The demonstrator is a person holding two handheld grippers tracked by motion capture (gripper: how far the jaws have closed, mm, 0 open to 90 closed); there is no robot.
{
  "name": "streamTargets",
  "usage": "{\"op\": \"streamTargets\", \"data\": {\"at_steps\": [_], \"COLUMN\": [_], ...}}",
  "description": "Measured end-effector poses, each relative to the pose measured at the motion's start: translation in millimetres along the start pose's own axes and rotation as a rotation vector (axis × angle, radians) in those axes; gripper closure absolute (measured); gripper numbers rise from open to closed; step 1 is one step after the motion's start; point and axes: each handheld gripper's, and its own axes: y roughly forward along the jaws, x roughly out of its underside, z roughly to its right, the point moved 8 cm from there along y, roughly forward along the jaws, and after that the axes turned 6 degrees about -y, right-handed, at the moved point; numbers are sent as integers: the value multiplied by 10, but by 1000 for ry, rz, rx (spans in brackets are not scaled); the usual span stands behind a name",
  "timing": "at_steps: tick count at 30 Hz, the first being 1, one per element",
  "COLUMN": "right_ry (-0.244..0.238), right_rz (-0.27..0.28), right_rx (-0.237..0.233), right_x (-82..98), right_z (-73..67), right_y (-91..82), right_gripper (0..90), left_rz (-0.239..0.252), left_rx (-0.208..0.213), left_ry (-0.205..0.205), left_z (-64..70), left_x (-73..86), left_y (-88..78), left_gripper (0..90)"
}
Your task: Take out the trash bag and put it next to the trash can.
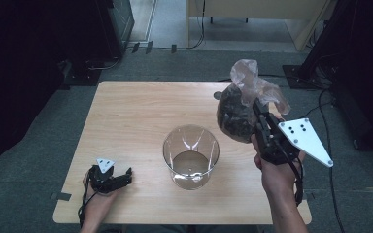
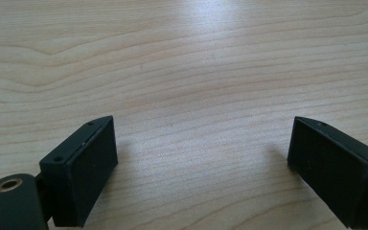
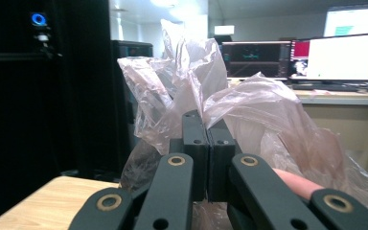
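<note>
High view: right gripper [image 1: 261, 118] has its fingers clamped on the gathered neck of a plastic bag [image 1: 240, 109], dark contents hanging above the desk's [image 1: 126, 116] right edge, likely for tipping into the clear cup [image 1: 191, 156] mid-desk. Left gripper [image 1: 112, 178] rests near-left corner, fingers spread, empty.

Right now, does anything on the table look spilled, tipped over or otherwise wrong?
Nothing stands out. The clear container stands upright on the table, with no spill visible around it. The right gripper holds the plastic bag by its neck, above the table. The left gripper is open, low over bare wood.
</note>
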Motion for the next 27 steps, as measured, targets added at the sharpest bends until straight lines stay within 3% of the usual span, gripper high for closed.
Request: {"op": "streamTargets", "data": {"at_steps": [8,16,23,27], "right_ry": [10,14,47,67], "right_rz": [-65,-161,-252,-229], "right_rx": [38,36,-16,-116], "right_x": [336,862,1324,1420], "right_z": [165,159,-14,-182], "right_y": [132,380,678,799], "right_gripper": [900,900,900,900], "left_rz": [-1,-1,0,0], "left_rx": [4,7,9,10], "left_ry": [4,5,7,8], "left_z": [2,3,4,5], "left_x": [-1,-3,-4,-4], "left_y": [2,3,4,5], "left_gripper": [92,92,92,93]}}
